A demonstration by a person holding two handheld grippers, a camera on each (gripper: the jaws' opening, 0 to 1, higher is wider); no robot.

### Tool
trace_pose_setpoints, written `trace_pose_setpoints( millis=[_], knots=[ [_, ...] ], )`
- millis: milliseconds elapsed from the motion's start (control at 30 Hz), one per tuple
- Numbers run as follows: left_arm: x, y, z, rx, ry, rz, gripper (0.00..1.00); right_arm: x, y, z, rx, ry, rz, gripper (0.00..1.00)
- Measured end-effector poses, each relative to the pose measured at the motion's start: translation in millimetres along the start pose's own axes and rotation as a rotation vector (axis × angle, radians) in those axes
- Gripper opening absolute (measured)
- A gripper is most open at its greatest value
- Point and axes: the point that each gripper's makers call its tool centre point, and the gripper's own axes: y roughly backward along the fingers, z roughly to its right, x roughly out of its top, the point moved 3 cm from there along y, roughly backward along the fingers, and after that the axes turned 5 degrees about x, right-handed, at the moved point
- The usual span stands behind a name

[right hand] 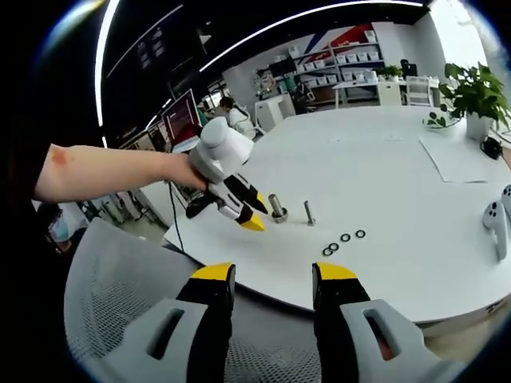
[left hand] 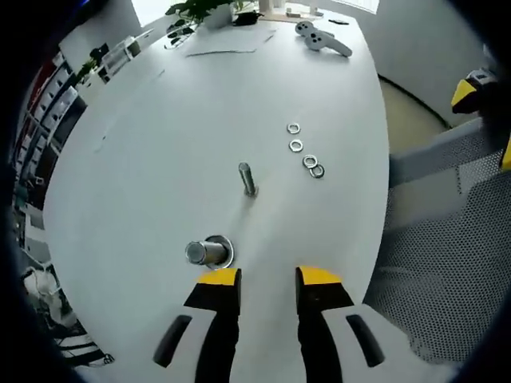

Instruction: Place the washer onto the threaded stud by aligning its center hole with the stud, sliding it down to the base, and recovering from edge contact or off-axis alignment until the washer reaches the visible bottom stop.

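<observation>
Washers: four laid in a row on tabletop | stud upright, bare | left gripper fingers parted, empty | right gripper fingers parted, empty

Four loose washers are lying in a short row on the white table, just beside the thin threaded stud. Two upright studs are standing there: that thin one and a thicker stud, well apart from the row, with one washer sitting at its base. One game controller and one potted plant are resting beyond the stud.
</observation>
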Motion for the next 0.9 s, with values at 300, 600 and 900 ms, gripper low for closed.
trace_pose_setpoints(
  millis=[300, 600, 900],
  knots=[
    [14.3, -9.2, 10.2, -0.031, -0.001, 0.021, 0.25, 0.4, 0.5, 0.4, -0.003, -0.004, 0.006, 0.41],
    [34.3, -20.3, 26.3, -0.062, -0.033, 0.021, 0.25, 1.3, 0.5, 0.4, -0.002, -0.006, 0.015, 0.41],
    [59.2, -34.8, 44.3, -0.101, -0.062, 0.038, 0.27, 1.3, 0.4, 0.2, 0.001, -0.007, 0.016, 0.41]
  ],
)
